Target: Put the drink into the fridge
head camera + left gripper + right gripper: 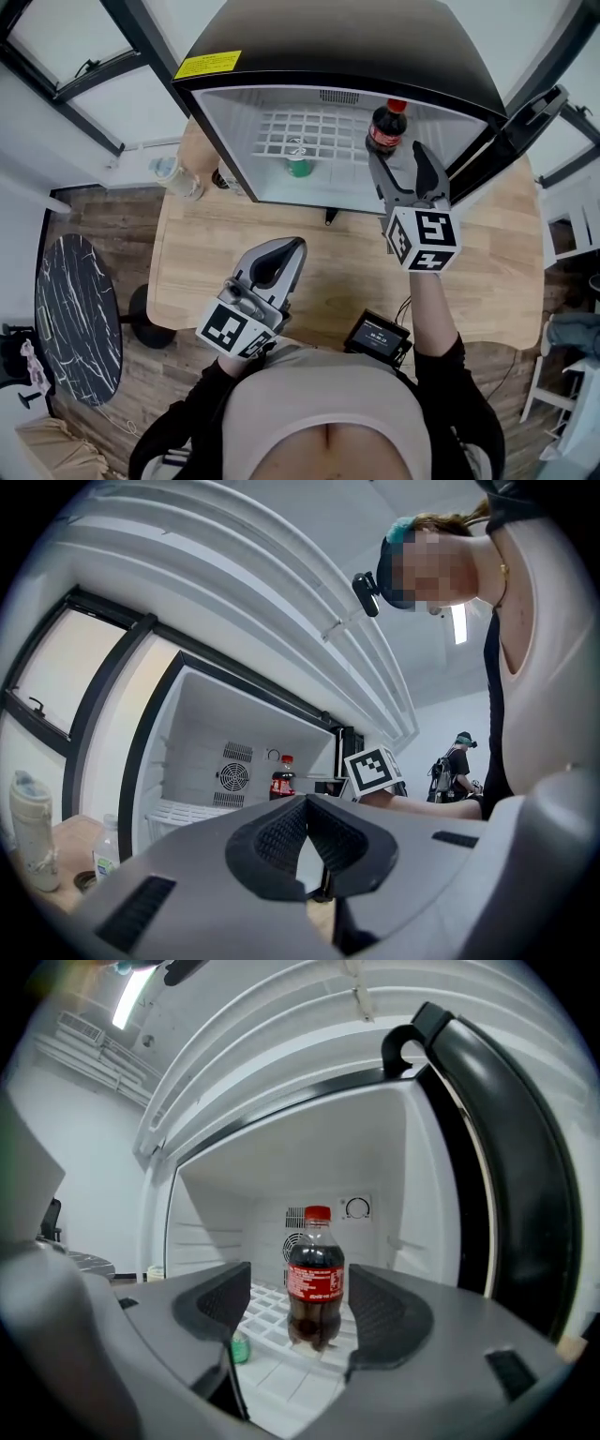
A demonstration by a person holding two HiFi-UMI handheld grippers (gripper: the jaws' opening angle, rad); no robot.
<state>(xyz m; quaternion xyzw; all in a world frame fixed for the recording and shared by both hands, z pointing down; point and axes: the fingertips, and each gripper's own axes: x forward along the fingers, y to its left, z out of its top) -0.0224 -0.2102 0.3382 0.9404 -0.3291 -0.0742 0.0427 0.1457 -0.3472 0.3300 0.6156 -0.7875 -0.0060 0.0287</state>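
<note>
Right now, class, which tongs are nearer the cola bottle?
Right. The right tongs are open just in front of the bottle in the fridge; the left tongs are shut, back over the table.

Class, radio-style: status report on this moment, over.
Left gripper shut, empty, over table. Right gripper open, jaws clear of cola bottle. Bottle upright on fridge shelf. Green can nearby, nothing in the way.

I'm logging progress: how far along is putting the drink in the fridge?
Done: the bottle stands upright on the fridge shelf. In hand: nothing; the right gripper is open just in front of the bottle, not gripping it, and the left gripper is shut and empty. Left: draw the right gripper out, and probably shut the open door.
</note>
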